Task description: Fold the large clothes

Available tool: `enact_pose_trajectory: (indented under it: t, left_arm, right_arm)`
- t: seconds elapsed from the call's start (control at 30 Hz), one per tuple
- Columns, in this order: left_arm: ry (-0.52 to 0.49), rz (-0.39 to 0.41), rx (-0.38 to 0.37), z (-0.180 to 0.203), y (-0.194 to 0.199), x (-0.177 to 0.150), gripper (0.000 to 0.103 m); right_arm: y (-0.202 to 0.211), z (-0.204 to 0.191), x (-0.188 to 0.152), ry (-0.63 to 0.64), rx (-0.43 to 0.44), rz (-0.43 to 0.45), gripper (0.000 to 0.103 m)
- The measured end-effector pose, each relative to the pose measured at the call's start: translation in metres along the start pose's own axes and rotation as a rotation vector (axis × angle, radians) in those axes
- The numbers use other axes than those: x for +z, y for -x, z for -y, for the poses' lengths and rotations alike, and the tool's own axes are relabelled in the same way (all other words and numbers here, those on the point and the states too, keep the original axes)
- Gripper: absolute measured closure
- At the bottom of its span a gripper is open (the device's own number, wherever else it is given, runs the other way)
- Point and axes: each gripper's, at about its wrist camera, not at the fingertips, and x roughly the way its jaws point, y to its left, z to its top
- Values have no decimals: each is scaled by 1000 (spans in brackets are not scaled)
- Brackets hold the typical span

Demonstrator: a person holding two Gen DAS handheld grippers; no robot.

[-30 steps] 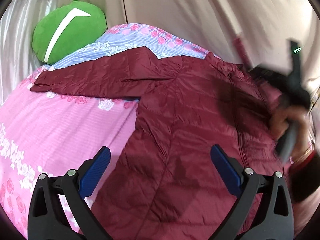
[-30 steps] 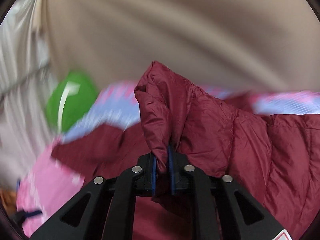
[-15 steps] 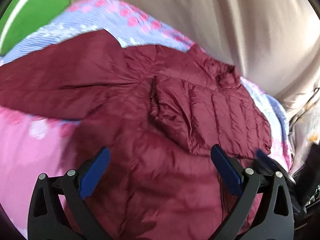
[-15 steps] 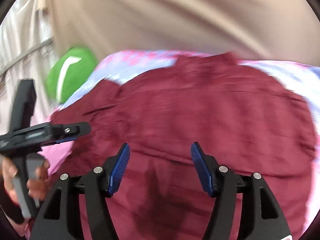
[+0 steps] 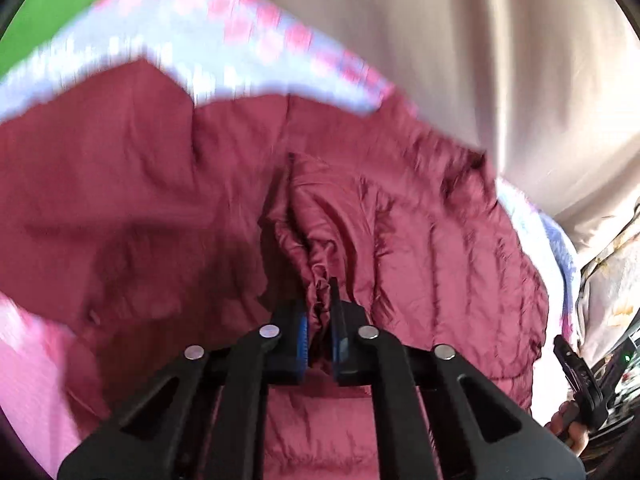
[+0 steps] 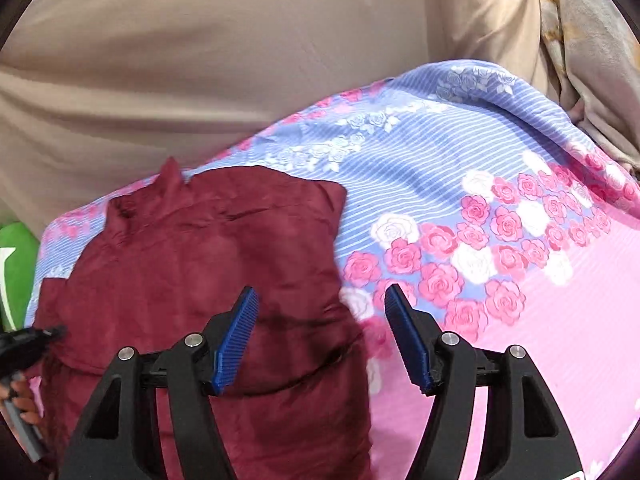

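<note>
A dark red puffer jacket (image 5: 420, 232) lies spread on the bed, with one sleeve folded in over its body. My left gripper (image 5: 320, 332) is shut on a bunched fold of the jacket near its middle. In the right wrist view the jacket (image 6: 208, 256) fills the lower left. My right gripper (image 6: 320, 340) is open and empty, above the jacket's right edge where it meets the sheet. The other gripper shows at the far right of the left wrist view (image 5: 576, 376) and at the left edge of the right wrist view (image 6: 24, 344).
The bed sheet (image 6: 500, 208) is pink and blue with roses. A beige curtain (image 6: 200, 60) hangs behind the bed. A green cushion (image 6: 14, 264) sits at the far left, also in the left wrist view (image 5: 52, 4).
My right gripper let go of the sleeve, opened and drew back to the right. My left gripper moved in over the jacket and shut on a fold of it.
</note>
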Motion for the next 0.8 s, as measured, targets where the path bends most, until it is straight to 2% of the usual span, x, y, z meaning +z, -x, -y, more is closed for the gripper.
enact_pose_trajectory:
  t: [0.07, 0.13, 0.17, 0.27, 0.33, 0.4, 0.47, 0.53, 0.6, 0.67, 0.8]
  left_arm:
    - [-38, 80, 10, 4, 18, 10, 97]
    - [-63, 115, 25, 5, 27, 16, 97]
    - [-74, 118, 38, 4, 27, 17, 97]
    - [-82, 96, 101, -3, 12, 15, 97]
    - [-82, 77, 150, -12, -1, 10, 97]
    - [-85, 57, 185, -16, -16, 4, 97]
    - [-76, 38, 186, -23, -23, -1, 97]
    - [-69, 30, 182, -26, -28, -7, 97]
    - [-76, 32, 183, -25, -30, -9, 97]
    - [-77, 35, 182, -27, -32, -11, 97]
    - [-83, 43, 188, -27, -34, -16, 96]
  right_arm:
    - [-14, -2, 4, 1, 9, -17, 40]
    - [-27, -3, 8, -2, 29, -43, 44]
    - [-32, -7, 9, 8, 43, -57, 50]
    - [-50, -22, 11, 66, 89, -112, 94]
    - [-40, -25, 15, 63, 107, -48, 95]
    - [-34, -23, 20, 73, 80, -15, 95]
    - [-36, -18, 20, 99, 35, -51, 93]
    - [-26, -7, 15, 100, -1, -44, 84]
    - [-10, 1, 4, 138, -8, -40, 66]
    - [2, -1, -13, 234, -17, -45, 54]
    - [-4, -22, -39, 424, -61, -90, 52]
